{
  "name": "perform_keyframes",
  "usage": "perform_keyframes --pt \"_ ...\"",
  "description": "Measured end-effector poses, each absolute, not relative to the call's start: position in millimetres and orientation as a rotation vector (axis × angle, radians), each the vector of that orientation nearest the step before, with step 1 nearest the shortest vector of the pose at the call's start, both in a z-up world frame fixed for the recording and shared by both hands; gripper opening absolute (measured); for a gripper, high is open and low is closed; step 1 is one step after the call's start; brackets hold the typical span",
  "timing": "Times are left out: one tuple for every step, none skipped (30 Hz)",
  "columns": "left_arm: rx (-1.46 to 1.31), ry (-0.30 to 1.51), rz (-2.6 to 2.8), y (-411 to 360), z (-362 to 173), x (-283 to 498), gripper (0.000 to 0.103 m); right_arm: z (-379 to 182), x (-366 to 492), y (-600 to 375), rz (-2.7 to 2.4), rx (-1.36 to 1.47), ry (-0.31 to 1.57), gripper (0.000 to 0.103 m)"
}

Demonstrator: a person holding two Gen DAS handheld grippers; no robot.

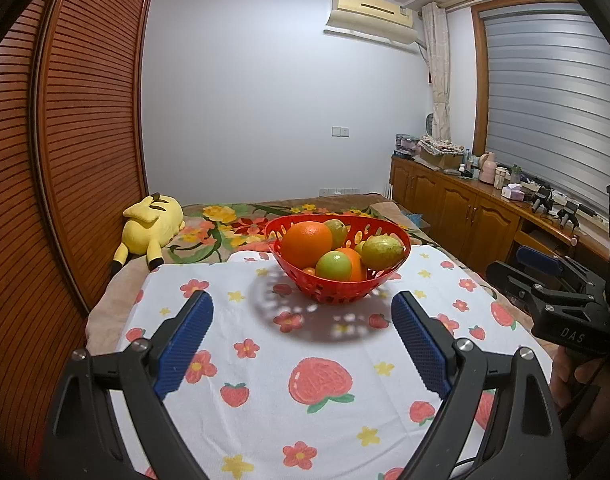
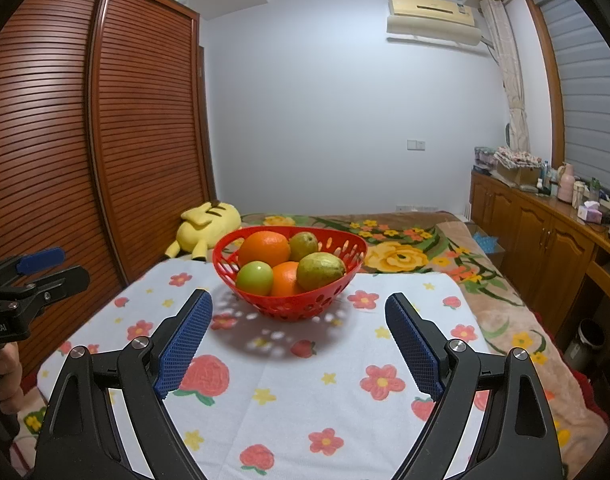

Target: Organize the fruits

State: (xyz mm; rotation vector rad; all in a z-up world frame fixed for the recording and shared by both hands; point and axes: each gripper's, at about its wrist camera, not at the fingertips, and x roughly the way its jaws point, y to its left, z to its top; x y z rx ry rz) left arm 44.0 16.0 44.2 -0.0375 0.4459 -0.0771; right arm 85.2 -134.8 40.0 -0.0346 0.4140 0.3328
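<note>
The fruits are piled in a red perforated basket (image 1: 337,280): a big orange (image 1: 306,243) at the basket's 10 o'clock, a green apple-like fruit (image 1: 333,266) at 6 o'clock, a second orange (image 1: 355,264) wedged behind it, a yellow-green lemon-like fruit (image 1: 383,251) at 3 o'clock, and another greenish one (image 1: 337,230) at 12 o'clock. They lean on one another, so the heap holds itself inside the sloping wall. No fruit lies loose on the strawberry-print cloth (image 1: 265,380), which covers the bed (image 2: 405,248) and gives the basket a flat seat. This suits either a finished gathering or fruit waiting to be sorted out.

The left hand-held gripper (image 1: 303,340) hangs at the basket's 6 o'clock, jaws spread wide and holding nothing; the right hand-held gripper (image 2: 299,340) hangs beside it, likewise spread and empty. Both point at the basket, squared up to it. A yellow plush toy (image 1: 151,228) lies at the basket's 9 o'clock, by the slatted wardrobe (image 1: 77,140).
</note>
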Motion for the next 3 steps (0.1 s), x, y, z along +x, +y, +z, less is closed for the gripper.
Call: perform_keyframes --pt "-0.037 0.446 -0.077 16.4 43.5 43.9 0.092 39.9 85.3 -134.8 0.332 -0.035 0.414 0.090" --pt "-0.037 0.446 -0.077 16.3 43.5 43.8 0.092 40.1 85.2 -134.8 0.334 -0.035 0.415 0.090" --pt "-0.037 0.447 -0.078 16.1 43.6 43.9 0.092 40.1 85.0 -134.8 0.334 -0.036 0.414 0.090"
